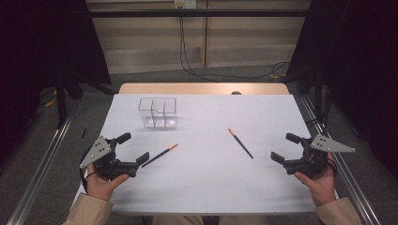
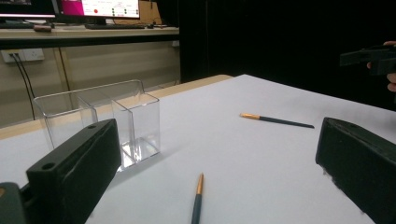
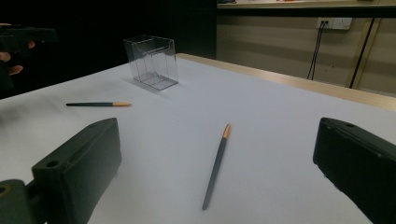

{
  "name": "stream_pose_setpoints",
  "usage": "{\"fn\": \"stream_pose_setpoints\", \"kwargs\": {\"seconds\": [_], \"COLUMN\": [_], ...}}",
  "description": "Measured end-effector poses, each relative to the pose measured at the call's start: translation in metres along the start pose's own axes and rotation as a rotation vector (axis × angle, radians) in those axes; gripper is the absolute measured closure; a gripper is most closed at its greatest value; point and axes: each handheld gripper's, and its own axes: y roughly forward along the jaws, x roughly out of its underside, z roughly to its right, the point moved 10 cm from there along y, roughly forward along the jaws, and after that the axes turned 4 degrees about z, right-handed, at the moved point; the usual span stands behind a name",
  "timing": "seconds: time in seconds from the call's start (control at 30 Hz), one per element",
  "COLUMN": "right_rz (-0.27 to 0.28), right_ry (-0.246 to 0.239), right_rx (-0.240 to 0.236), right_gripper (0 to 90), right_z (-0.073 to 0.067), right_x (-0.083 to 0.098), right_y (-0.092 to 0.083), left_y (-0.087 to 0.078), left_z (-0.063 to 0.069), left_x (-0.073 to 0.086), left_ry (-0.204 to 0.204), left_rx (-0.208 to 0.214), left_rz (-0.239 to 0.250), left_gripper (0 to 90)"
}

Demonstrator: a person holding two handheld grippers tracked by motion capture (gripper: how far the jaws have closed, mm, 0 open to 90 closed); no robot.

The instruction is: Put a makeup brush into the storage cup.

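Two dark pens with orange ends lie on the white table [image 1: 206, 183]. The left pen [image 1: 160, 155] lies just off my left gripper [image 1: 133, 148], which is open and holds nothing; in the left gripper view this pen [image 2: 197, 203] lies low between the jaws. The right pen [image 1: 241, 143] lies left of my right gripper [image 1: 285, 147], also open with nothing in it, and in the right gripper view that pen [image 3: 215, 167] lies ahead between the jaws. A clear box with compartments [image 1: 157, 113] stands upright at the back left.
A wooden strip [image 1: 204, 88] runs along the table's far edge. Metal rails [image 1: 40, 168] flank both sides. Cables [image 1: 220, 75] lie on the floor behind. Black curtains hang at left and right. Across the table, the left gripper view catches the right gripper [image 2: 369, 58].
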Motion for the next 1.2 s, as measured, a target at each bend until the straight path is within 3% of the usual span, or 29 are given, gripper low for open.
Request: {"fn": "stream_pose_setpoints", "kwargs": {"seconds": [0.5, 0.63, 1.2], "right_rz": [-0.002, -0.013, -0.015], "right_ry": [-0.007, -0.020, -0.026], "right_rx": [-0.010, -0.016, -0.035], "right_gripper": [0.5, 0.5, 0.5], "right_z": [-0.002, -0.004, -0.008], "right_x": [0.000, 0.002, 0.001], "right_y": [0.000, 0.001, 0.004], "left_y": [0.008, 0.013, 0.039], "left_z": [-0.002, -0.002, -0.004], "left_x": [0.000, -0.004, 0.001], "left_ry": [-0.011, 0.009, -0.025], "left_rx": [-0.004, -0.002, 0.007], "left_rz": [-0.007, -0.012, -0.049], "left_gripper": [0.0, 0.0, 0.0]}}
